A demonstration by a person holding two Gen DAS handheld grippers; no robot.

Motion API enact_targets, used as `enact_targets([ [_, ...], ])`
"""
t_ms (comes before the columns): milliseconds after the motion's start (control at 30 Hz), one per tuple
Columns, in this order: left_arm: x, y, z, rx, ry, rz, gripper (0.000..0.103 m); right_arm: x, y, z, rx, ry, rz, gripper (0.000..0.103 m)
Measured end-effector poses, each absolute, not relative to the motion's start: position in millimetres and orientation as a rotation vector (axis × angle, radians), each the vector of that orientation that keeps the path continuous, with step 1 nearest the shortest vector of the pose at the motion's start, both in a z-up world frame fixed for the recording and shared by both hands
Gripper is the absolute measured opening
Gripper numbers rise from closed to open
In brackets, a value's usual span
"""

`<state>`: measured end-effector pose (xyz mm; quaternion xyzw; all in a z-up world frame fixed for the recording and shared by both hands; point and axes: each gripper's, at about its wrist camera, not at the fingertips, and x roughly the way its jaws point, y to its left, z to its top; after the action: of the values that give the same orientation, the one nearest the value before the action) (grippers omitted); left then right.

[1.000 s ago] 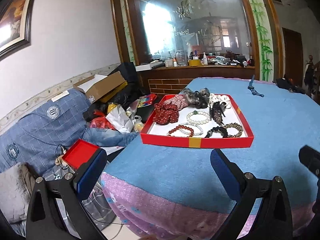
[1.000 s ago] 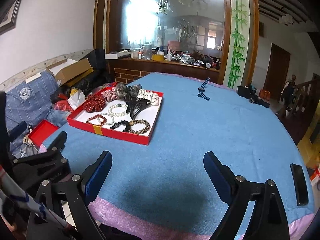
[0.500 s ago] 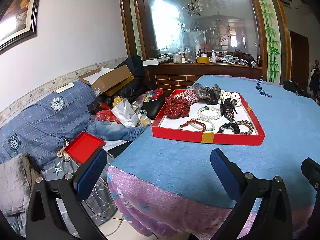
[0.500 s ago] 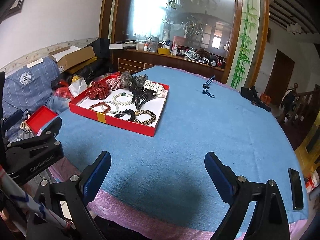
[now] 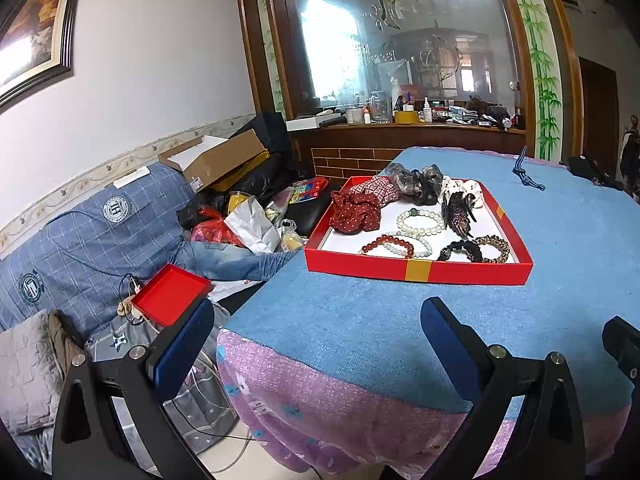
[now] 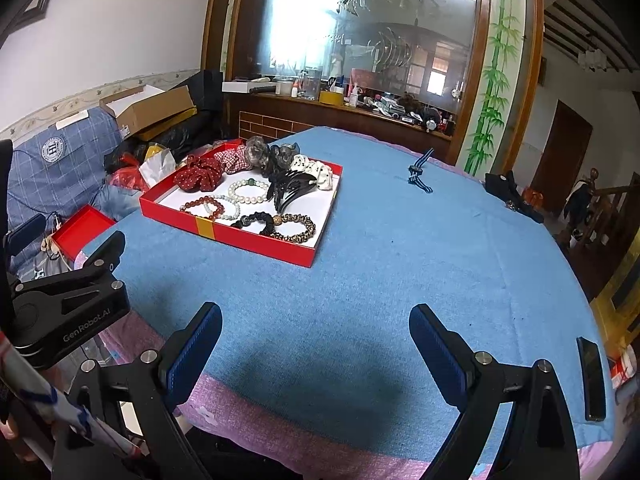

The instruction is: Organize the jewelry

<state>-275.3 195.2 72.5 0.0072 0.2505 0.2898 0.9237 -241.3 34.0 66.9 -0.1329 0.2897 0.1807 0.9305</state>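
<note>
Both our grippers, left gripper [image 5: 316,332] and right gripper [image 6: 316,332], hang spread and empty at the table edge. The red tray [image 6: 256,240] of bracelets sits at 11 o'clock from the right one. We should approach low and single out one bracelet.

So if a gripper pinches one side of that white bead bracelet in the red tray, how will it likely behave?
The white bead bracelet is a loop of round beads, so it probably sags floppy from a pinch. The glossy beads may slip or roll between the pads. It overlaps the red-brown bracelet in the red tray, so lifting it could drag that along.
</note>
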Motion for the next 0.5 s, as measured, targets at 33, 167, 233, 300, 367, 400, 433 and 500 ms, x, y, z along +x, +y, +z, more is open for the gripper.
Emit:
enact_targets([
  [33,-275.5,195.1,72.4,0.015,0.514,0.597,0.103,-241.0,34.3,66.8,-0.273,0.593,0.370,0.097],
  [167,-275.5,194.1,71.4,0.017,0.514,0.590,0.103,-240.9,34.5,66.5,-0.273,0.594,0.370,0.097],
  [233,-275.4,194.0,71.5,0.014,0.514,0.585,0.103,-240.9,34.5,66.5,-0.273,0.593,0.370,0.097],
  [300,-275.7,194.1,71.5,0.015,0.513,0.585,0.103,-240.8,34.3,66.5,-0.273,0.594,0.370,0.097],
  [367,-275.6,194.3,71.4,0.015,0.514,0.586,0.103,-240.8,34.3,66.6,-0.273,0.593,0.371,0.097],
  [400,-275.6,194.4,71.3,0.015,0.514,0.587,0.103,-240.7,34.3,66.6,-0.274,0.593,0.370,0.097],
  [433,-275.7,194.4,71.1,0.015,0.514,0.587,0.103,-240.6,34.3,66.6,-0.274,0.593,0.371,0.097],
  [500,-275.7,194.4,71.5,0.014,0.514,0.585,0.103,-240.8,34.2,66.6,-0.273,0.593,0.370,0.097],
])
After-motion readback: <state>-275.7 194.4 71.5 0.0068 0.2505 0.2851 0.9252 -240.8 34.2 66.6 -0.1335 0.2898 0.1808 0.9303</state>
